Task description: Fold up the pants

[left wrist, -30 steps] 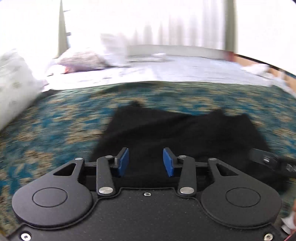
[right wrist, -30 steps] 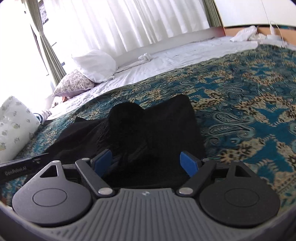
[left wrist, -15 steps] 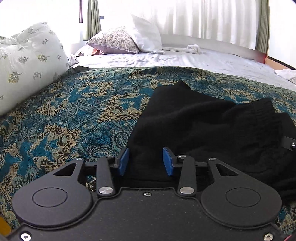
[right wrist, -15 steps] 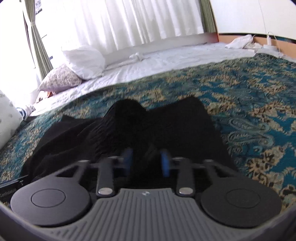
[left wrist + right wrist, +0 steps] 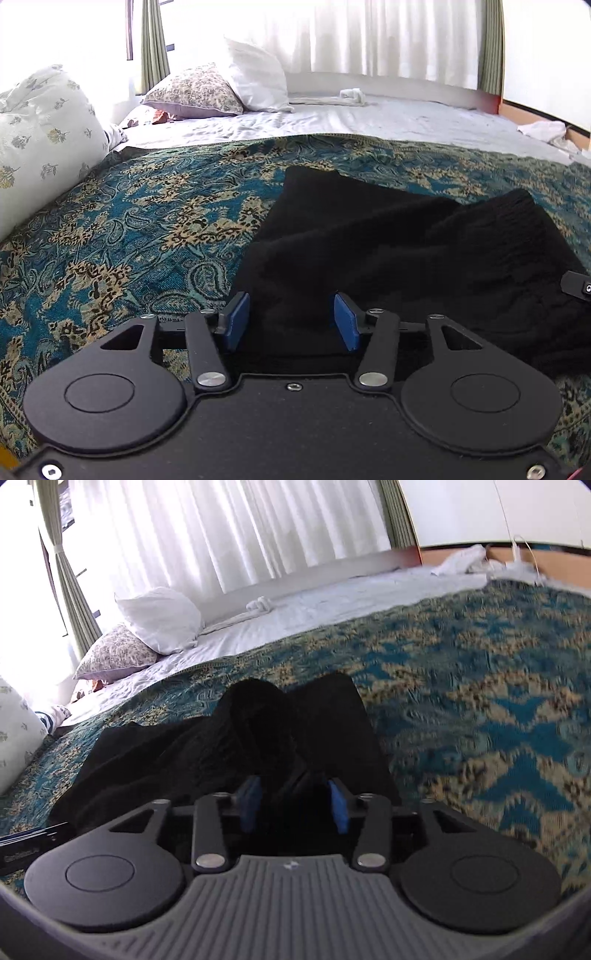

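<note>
Both grippers shifted; left gripper (image 5: 291,322) has widened since a moment ago.
I see its pads parted over black pants (image 5: 388,258) on the bed (image 5: 147,229); right gripper (image 5: 293,806) partly closed, fabric between pads, grip uncertain.

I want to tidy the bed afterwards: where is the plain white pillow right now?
The white pillow lies at the far left of the bed, leaning on the floral pillow beside the curtains.
</note>
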Action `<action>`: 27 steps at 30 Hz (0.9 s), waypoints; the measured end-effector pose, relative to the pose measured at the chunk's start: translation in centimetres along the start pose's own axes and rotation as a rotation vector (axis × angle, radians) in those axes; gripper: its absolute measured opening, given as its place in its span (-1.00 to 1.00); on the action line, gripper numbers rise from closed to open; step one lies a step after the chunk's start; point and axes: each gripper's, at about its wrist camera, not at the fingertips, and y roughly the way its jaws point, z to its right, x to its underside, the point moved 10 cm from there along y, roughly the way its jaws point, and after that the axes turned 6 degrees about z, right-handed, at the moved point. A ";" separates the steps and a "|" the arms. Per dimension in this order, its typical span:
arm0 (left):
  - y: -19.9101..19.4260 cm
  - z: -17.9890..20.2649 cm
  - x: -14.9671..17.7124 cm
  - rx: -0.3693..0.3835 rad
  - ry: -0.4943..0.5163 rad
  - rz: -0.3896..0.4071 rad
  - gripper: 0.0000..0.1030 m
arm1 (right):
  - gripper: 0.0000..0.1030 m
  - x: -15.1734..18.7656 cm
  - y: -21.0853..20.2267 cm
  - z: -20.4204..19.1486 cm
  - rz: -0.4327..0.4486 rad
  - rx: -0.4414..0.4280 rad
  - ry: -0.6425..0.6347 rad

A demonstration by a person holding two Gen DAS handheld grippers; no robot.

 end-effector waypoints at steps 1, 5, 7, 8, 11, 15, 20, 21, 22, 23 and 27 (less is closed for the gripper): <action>0.0 0.2 0.1 -0.003 0.009 0.000 -0.02 | 0.30 0.2 -0.3 -0.2 0.001 -0.016 0.001; 0.1 0.9 0.3 -0.002 0.035 0.000 0.04 | 0.65 1.2 -0.5 -2.6 -0.027 -0.113 -0.034; 0.1 1.1 0.3 -0.006 0.041 0.000 0.04 | 0.65 1.5 0.1 -3.7 -0.035 -0.112 -0.083; 0.1 1.2 0.2 -0.003 0.043 -0.002 0.05 | 0.63 1.5 0.6 -4.0 -0.046 -0.101 -0.097; 0.0 1.3 0.1 0.010 0.037 -0.005 0.07 | 0.56 1.2 2.1 -4.0 -0.063 -0.080 -0.074; -0.2 1.5 0.1 0.035 0.042 -0.006 0.09 | -0.27 0.4 3.5 -3.5 -0.110 -0.079 -0.051; -0.5 2.1 0.2 0.065 0.044 -0.010 0.09 | -0.65 -2.3 2.3 -3.2 0.000 -0.073 -0.081; -0.5 2.2 0.2 0.068 0.047 -0.011 0.09 | -0.66 -2.8 1.4 -3.3 0.060 -0.051 -0.127; -0.6 2.3 0.3 0.070 0.052 -0.012 0.09 | -0.66 -3.1 0.5 -3.3 0.110 -0.026 -0.173; -0.6 2.3 0.4 0.069 0.056 -0.013 0.10 | -0.66 -3.0 -0.1 -3.1 0.135 -0.008 -0.199; -0.6 2.0 1.0 0.067 0.056 -0.012 0.13 | -0.61 -0.1 0.4 0.1 0.031 0.044 -0.140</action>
